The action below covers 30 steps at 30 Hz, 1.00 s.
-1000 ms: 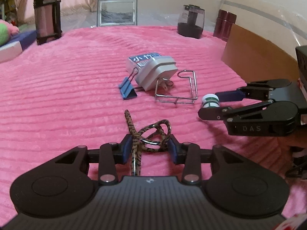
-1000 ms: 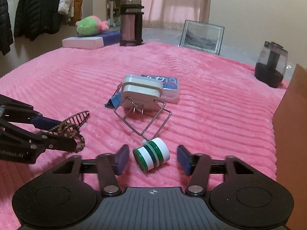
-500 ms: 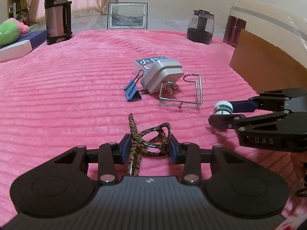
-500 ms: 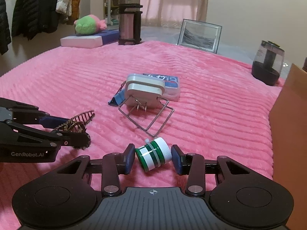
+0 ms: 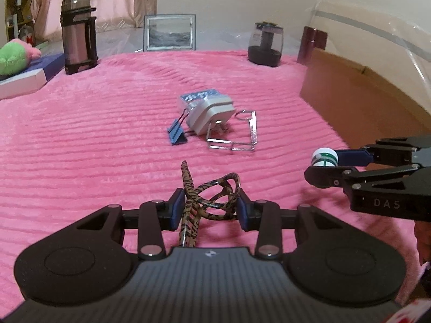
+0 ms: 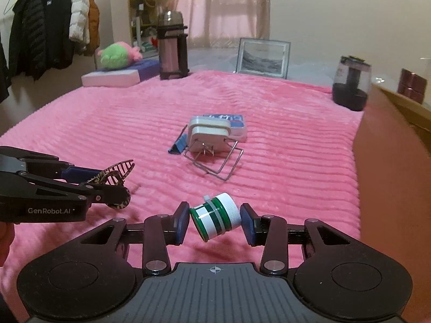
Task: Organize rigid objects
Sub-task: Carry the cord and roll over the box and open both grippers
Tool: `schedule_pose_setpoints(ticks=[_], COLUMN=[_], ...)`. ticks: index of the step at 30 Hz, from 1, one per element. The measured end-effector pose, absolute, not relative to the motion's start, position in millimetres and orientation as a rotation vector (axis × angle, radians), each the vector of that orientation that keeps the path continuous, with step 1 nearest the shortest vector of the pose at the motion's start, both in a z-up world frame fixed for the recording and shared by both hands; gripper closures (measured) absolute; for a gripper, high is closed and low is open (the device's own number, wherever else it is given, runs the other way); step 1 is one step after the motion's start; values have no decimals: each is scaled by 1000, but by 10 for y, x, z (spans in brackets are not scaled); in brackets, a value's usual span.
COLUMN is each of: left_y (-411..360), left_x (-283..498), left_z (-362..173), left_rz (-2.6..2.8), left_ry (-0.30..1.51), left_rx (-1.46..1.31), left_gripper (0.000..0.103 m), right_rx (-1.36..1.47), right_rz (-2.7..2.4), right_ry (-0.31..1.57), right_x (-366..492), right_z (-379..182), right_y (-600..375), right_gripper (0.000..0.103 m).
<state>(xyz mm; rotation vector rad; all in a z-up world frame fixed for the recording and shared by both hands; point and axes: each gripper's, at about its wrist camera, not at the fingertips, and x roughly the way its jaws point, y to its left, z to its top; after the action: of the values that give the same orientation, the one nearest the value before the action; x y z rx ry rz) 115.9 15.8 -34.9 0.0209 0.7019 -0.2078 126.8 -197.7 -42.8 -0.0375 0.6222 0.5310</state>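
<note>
Jar [image 6: 215,216] sits tilted between the closed right gripper [image 6: 214,222] pads, while the left gripper [image 5: 207,210] clamps a hair clip [image 5: 210,197] (seemingly lifted clear).

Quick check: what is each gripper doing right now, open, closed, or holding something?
Left gripper: closed on the tiger-striped hair claw clip.
Right gripper: closed on the green and white striped bottle.
</note>
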Motion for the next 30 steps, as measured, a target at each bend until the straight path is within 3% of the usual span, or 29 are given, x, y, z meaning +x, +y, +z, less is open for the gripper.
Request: schedule_pose_setpoints(ticks=[14,30], left_y=[-480,-1917], left_x=[767,1065], left_z=[381,926], left_rz=[-424,-732], left_ry=[603,524], left_rx=[45,144], left_gripper=[69,69], right_rx=[43,57], right_rz=[410,188], right_ry=[511,480], right_x=[581,572], right_z=[215,621], right_y=[-2654,-4119], right_gripper=[65,65])
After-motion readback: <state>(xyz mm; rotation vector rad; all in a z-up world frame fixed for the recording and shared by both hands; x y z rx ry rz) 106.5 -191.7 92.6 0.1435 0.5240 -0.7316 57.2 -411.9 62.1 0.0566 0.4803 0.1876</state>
